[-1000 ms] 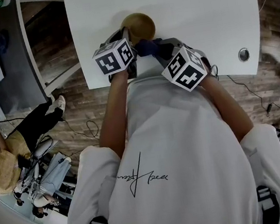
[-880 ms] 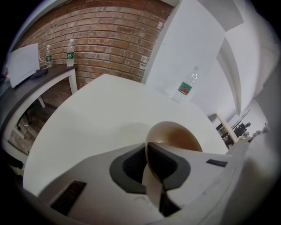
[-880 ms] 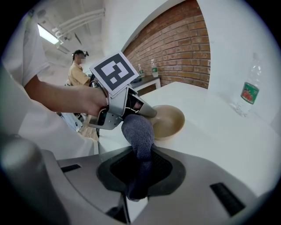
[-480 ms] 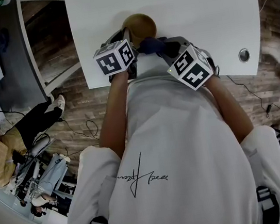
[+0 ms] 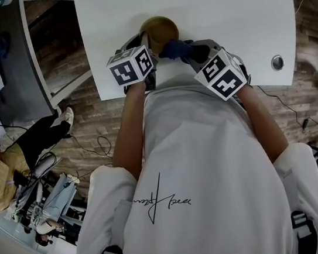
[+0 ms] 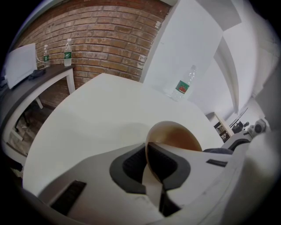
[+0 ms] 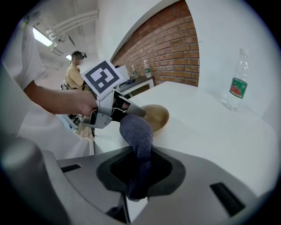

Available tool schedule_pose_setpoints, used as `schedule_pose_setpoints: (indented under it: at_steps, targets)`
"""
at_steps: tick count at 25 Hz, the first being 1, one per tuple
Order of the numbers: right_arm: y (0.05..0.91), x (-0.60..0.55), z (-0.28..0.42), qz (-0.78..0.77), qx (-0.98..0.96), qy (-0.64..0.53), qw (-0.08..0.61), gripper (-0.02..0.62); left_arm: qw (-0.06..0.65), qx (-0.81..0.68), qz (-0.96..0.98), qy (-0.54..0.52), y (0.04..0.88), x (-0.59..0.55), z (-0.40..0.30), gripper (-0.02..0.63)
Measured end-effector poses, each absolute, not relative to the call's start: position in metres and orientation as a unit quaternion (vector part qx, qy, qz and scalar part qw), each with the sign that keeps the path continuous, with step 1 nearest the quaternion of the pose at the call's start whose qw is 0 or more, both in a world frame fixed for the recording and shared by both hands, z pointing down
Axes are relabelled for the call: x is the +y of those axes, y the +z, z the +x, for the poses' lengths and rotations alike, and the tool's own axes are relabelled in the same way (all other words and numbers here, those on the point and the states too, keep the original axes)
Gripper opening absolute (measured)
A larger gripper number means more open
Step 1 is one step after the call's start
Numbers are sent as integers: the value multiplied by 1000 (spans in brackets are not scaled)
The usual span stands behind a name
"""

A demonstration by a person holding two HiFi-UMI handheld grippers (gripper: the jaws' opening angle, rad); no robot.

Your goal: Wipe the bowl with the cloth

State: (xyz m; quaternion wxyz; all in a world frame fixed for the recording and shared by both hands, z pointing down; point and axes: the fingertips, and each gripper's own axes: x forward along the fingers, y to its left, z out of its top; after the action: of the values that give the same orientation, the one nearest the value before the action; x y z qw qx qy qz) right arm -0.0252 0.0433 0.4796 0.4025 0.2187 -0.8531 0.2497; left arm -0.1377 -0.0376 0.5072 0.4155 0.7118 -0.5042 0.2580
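A tan wooden bowl [image 5: 159, 30] stands near the front edge of the white table [image 5: 218, 8]. My left gripper [image 6: 149, 162] is shut on the bowl [image 6: 175, 137] at its near rim, one jaw inside and one outside. My right gripper [image 7: 137, 165] is shut on a dark blue cloth [image 7: 137, 136], which sticks up out of the jaws. In the head view the cloth [image 5: 176, 49] sits just right of the bowl, close to its rim, apart from the inside. The bowl [image 7: 156, 117] lies beyond the cloth in the right gripper view, with the left gripper [image 7: 127, 107] on its rim.
A clear water bottle [image 6: 184, 84] with a green label stands at the table's far side. A round metal grommet [image 5: 277, 62] sits in the table at the right. A grey side table [image 5: 11, 68] with two bottles stands to the left. People sit on the floor at the left.
My right gripper with the cloth has shifted to the right and a little away from me, beside the bowl. The left gripper and bowl have stayed put.
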Motion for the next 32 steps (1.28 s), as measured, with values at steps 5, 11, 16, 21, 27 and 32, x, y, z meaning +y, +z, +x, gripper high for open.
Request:
schedule_pose_setpoints:
  at_steps: [5, 11, 16, 21, 27, 32]
  targets:
    - [481, 42, -24, 223, -852, 251, 402, 55, 414, -501, 715, 256, 507, -36, -139, 9]
    - [481, 39, -20, 227, -852, 252, 399, 55, 416, -498, 715, 258, 509, -34, -137, 9]
    - [477, 36, -18, 236, -846, 260, 401, 55, 416, -495, 718, 258, 508, -33, -138, 9]
    - [476, 31, -14, 243, -844, 255, 404, 55, 415, -490, 721, 261, 508, -33, -137, 9]
    - [470, 29, -5, 255, -842, 244, 407, 55, 410, -488, 724, 263, 501, -25, -134, 9]
    - [458, 27, 9, 262, -844, 231, 407, 55, 405, -484, 728, 265, 492, -18, -120, 9]
